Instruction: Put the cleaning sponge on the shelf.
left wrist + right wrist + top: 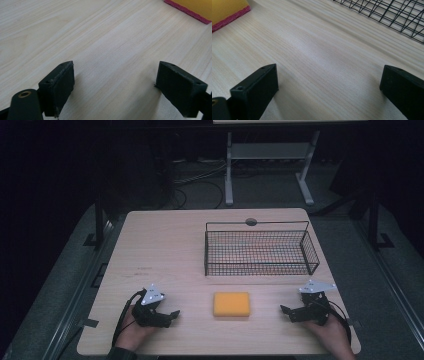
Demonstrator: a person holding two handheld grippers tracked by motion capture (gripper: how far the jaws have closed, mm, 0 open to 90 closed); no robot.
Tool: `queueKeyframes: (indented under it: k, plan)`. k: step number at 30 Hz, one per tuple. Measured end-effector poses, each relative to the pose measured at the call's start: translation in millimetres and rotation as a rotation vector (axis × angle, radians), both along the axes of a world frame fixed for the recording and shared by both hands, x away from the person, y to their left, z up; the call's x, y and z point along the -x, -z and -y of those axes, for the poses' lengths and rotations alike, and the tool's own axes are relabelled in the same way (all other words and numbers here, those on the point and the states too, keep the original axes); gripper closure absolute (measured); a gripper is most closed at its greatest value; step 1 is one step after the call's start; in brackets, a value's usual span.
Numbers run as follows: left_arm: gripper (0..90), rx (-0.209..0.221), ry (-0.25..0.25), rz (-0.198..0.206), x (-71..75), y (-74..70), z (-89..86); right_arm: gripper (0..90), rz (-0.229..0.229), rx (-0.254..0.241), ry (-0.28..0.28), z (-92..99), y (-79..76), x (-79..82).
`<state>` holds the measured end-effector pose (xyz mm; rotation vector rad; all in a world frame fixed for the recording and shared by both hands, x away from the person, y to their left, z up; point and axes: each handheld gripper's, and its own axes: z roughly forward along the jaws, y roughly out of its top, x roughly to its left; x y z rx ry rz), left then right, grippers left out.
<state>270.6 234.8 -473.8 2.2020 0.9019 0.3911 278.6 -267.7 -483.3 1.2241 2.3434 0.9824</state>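
Note:
A yellow sponge [231,304] with a dark pink underside lies flat near the table's front middle. Its corner shows at the top right of the left gripper view [195,8] and at the top left of the right gripper view [227,11]. My left gripper [171,316] rests low on the table to the left of the sponge, open, jaws wide apart over bare wood [115,82]. To the sponge's right my right gripper [286,312] is open too, nothing between its jaws [328,87]. Both point inward at the sponge, apart from it.
An empty black wire basket [260,251] stands behind the sponge, right of centre; its mesh crosses the top right of the right gripper view [392,17]. The light wooden table [165,245] has a round cable hole [251,222] at its far edge. A desk frame stands beyond.

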Motion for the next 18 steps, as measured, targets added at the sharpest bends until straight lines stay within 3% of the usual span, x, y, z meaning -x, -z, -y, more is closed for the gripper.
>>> queueKeyframes:
  k: [6,11,18]
  plan:
    - [24.3,-0.014,0.011,0.000,2.0,-6.3,1.3,1.1,0.000,0.000,0.001,0.0,0.0,0.1]
    - [41.6,0.008,0.020,0.006,4.4,-14.3,4.2,1.0,0.000,0.000,0.001,0.0,0.0,0.1]
    - [66.5,0.051,0.056,-0.021,5.7,-24.8,13.1,1.0,0.000,0.000,0.000,0.0,0.0,0.0]
